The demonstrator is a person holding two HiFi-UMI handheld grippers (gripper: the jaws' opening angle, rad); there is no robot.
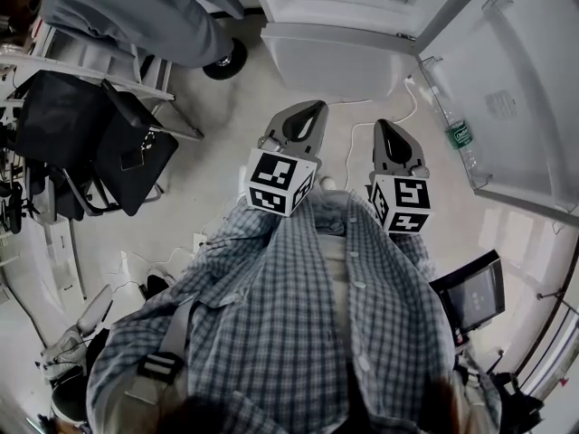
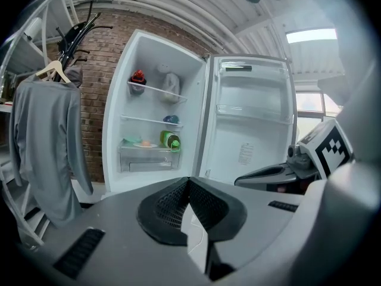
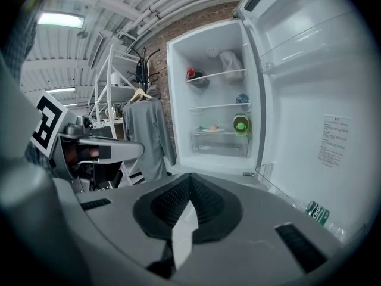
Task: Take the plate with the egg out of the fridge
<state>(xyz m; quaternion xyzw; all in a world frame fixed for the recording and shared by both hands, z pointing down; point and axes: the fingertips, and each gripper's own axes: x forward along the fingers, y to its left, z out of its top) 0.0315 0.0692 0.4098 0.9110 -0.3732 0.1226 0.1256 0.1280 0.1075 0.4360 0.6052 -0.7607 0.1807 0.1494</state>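
Well ahead, low inside the fridge [image 2: 118, 100], the plate [image 2: 138, 145] with the egg [image 2: 146, 143] lies up-left of your left tool [image 2: 189, 180] but almost dead ahead of your right tool [image 3: 190, 176], both empty, jaws pressed together.

Bright, even indoor light, ceiling panel [image 2: 315, 36] glaring at two o'clock in my left gripper view, fridge [image 2: 156, 109] interior washed pale, heavy fisheye bending, dark vignette round my edges
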